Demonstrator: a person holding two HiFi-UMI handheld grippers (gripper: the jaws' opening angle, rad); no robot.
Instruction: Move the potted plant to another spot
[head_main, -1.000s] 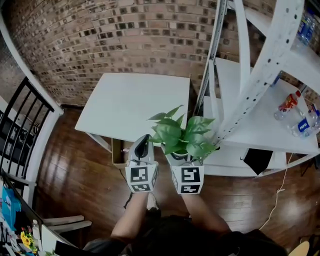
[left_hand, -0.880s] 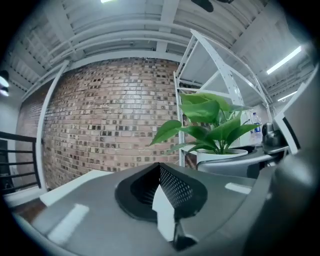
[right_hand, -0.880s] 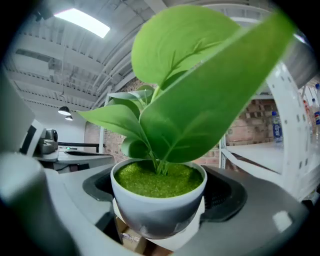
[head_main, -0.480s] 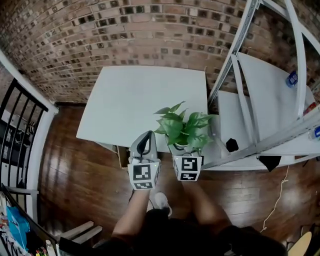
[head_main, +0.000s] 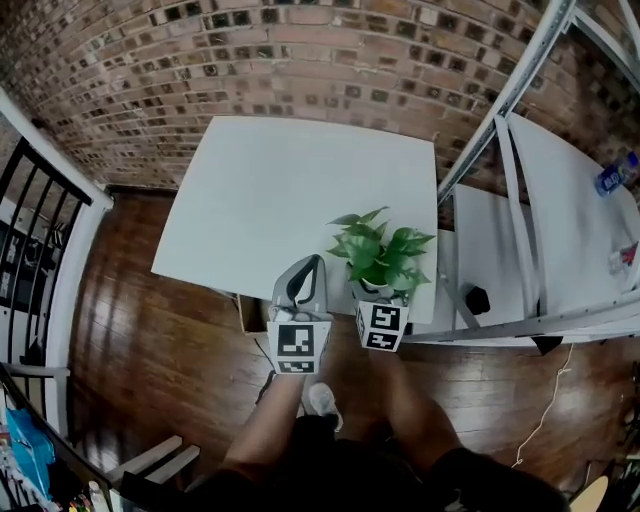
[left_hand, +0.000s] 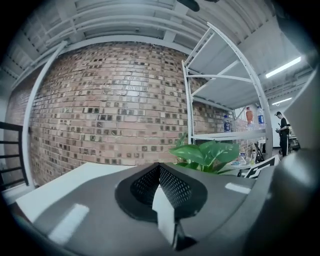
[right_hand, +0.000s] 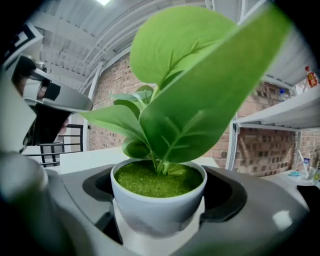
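Now the right gripper (head_main: 379, 298) clasps the white pot of a leafy potted plant (head_main: 381, 256) between its jaws, over the near right corner of a white table (head_main: 260, 190). Beside it, the left gripper (head_main: 303, 286) is empty, its jaws pressed together.

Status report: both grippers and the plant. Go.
Left gripper shut, empty. Right gripper shut on potted plant, upright. Plant over white table's near right corner. Shelf frame close on its right.
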